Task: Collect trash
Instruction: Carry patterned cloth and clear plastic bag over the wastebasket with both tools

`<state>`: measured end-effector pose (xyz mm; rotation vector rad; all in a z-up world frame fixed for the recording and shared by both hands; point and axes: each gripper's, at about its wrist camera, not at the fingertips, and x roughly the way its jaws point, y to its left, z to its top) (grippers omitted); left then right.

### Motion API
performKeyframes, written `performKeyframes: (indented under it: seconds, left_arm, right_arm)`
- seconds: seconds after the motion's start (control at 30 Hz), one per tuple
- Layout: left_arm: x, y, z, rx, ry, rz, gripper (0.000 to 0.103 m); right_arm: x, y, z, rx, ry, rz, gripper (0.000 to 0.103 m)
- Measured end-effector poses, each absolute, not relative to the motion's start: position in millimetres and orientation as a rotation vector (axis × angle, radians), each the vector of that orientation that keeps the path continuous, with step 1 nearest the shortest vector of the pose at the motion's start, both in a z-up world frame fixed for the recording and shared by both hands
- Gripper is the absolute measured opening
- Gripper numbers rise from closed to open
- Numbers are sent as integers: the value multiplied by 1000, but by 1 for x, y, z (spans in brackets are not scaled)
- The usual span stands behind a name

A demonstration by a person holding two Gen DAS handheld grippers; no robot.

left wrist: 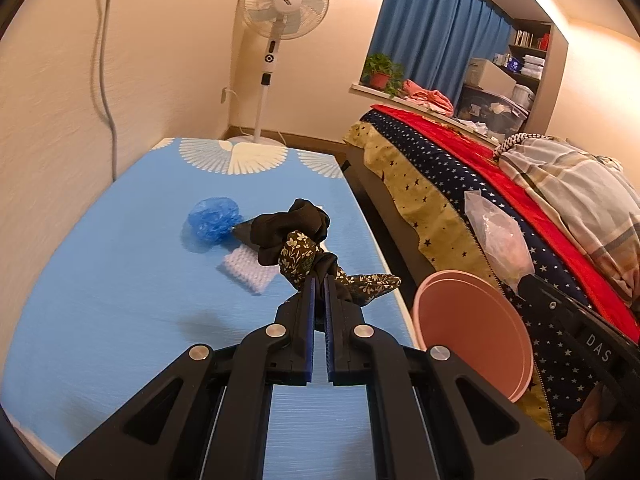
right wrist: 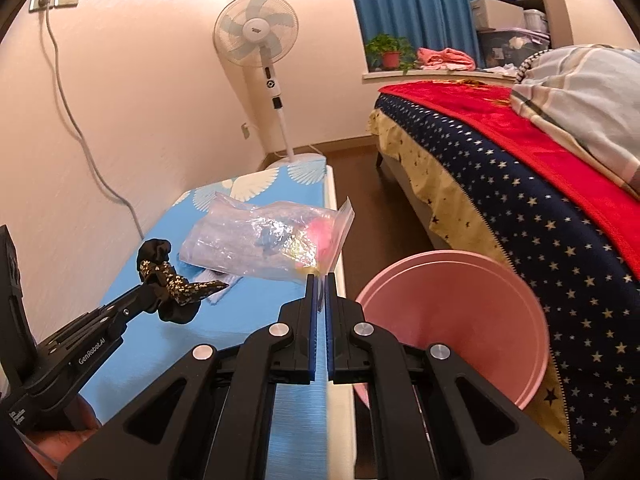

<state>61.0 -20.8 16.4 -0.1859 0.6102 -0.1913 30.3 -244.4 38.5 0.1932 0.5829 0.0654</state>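
My left gripper (left wrist: 319, 280) is shut on a black and floral fabric scrunchie (left wrist: 298, 236) and holds it above the blue table (left wrist: 120, 280); the scrunchie also shows in the right wrist view (right wrist: 172, 280). My right gripper (right wrist: 319, 280) is shut on a clear plastic bag (right wrist: 264, 240) with pink and yellow bits inside, held above the table's right edge; the bag also shows in the left wrist view (left wrist: 498, 240). A pink bin (right wrist: 452, 320) stands open on the floor between table and bed, just right of both grippers. A crumpled blue plastic piece (left wrist: 212, 220) and a white foam net (left wrist: 248, 274) lie on the table.
A bed with a starry blue and red cover (right wrist: 540, 184) runs along the right. A white standing fan (left wrist: 280, 40) stands in the far corner. A wall (left wrist: 60, 100) with a hanging cable borders the table's left side. A dark floor strip (right wrist: 360, 200) separates table and bed.
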Motion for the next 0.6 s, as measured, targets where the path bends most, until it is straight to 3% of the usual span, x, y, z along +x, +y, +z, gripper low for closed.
performKeyframes:
  seconds: [0.6]
  left_arm:
    - [69, -70, 13, -191, 621, -295, 4]
  right_arm:
    - [14, -279, 45, 201, 548, -61, 4]
